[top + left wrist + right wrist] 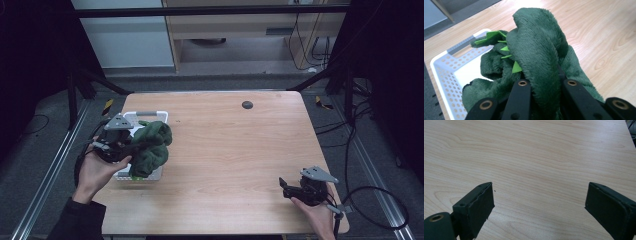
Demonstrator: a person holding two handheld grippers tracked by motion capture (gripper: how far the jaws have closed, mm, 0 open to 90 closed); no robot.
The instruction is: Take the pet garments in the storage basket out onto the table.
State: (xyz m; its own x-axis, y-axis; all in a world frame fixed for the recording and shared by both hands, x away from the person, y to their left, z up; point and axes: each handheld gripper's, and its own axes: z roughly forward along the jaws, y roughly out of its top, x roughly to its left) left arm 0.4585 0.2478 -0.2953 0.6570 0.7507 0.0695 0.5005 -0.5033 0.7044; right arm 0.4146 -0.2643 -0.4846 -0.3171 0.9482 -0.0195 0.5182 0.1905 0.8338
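Underneath, a pale wood-grain bench [230, 150] stands on grey floor. The left hand-held gripper [541, 86] clamps a fuzzy dark-green plush toy [536, 50] with bright felt spikes above a perforated white plastic basket [446, 72]; the right hand-held gripper [539, 202] gapes, jaws wide apart.

plush [536, 55]: dark green, lime spikes | basket [442, 75]: white, perforated | table [240, 145]: light woodgrain, probably laminate
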